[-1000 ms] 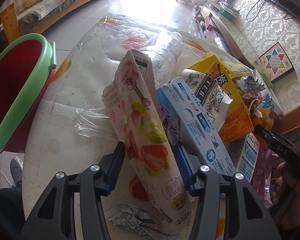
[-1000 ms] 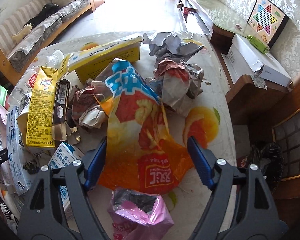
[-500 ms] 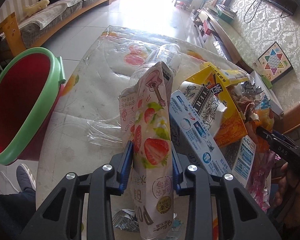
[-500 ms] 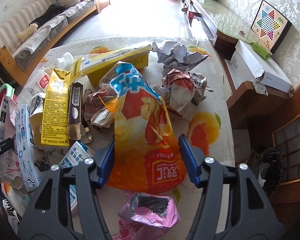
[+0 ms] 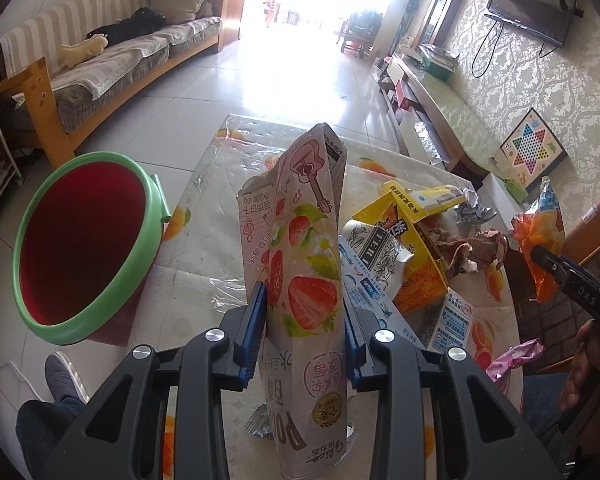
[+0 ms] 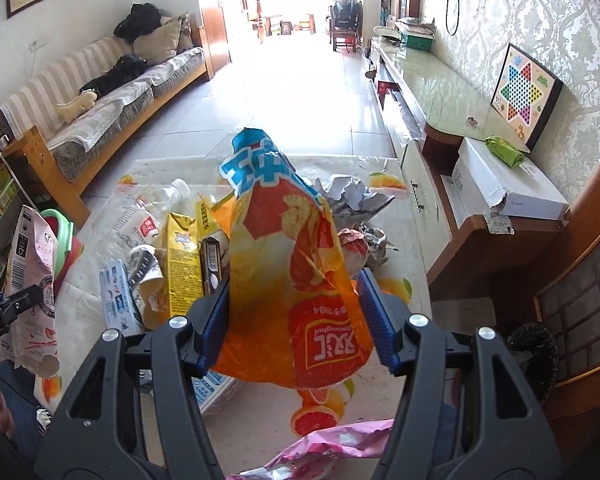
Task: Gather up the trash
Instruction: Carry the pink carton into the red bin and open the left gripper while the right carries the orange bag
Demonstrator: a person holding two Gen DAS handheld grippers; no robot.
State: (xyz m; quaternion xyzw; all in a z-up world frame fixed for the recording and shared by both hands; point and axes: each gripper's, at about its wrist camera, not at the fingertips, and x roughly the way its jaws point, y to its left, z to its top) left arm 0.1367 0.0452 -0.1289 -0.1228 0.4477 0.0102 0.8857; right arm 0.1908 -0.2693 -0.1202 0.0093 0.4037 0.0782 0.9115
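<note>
We see a living room w/ pale tiled floor, bright doorway at the far end. Going left to right: a striped sofa (image 5: 112, 56) along the left wall, then a red bin w/ green rim (image 5: 80, 240) standing on the floor just beside the table's left edge, then the table (image 5: 204, 240) itself, covered w/ a clear plastic sheet over a fruit-print cloth. Our left gripper (image 5: 305, 334) is clenched on a tall pink strawberry snack pack (image 5: 300, 264), blue pads pressing both its sides; the pack stands upright, raised off the table. Right of it, trash lies piled on the tabletop: a blue-white toothpaste box (image 5: 370, 288), a paper cup (image 6: 146, 266), a yellow carton (image 6: 182, 264), a clear plastic bottle (image 6: 156, 208), crumpled grey paper (image 6: 354, 196), and a pink wrapper (image 6: 324, 448) near the front edge. Our right gripper (image 6: 294, 322) is a bit wider apart but closed around an orange snack bag (image 6: 288, 276) w/ blue top, pads touching its sides, bag held above the pile. Far right: a long low cabinet (image 6: 432, 84) along a patterned-wallpaper wall, a Chinese checkers board (image 6: 526, 90) leaning on it, a white box (image 6: 508, 184), and a wall TV (image 5: 530, 12).
</note>
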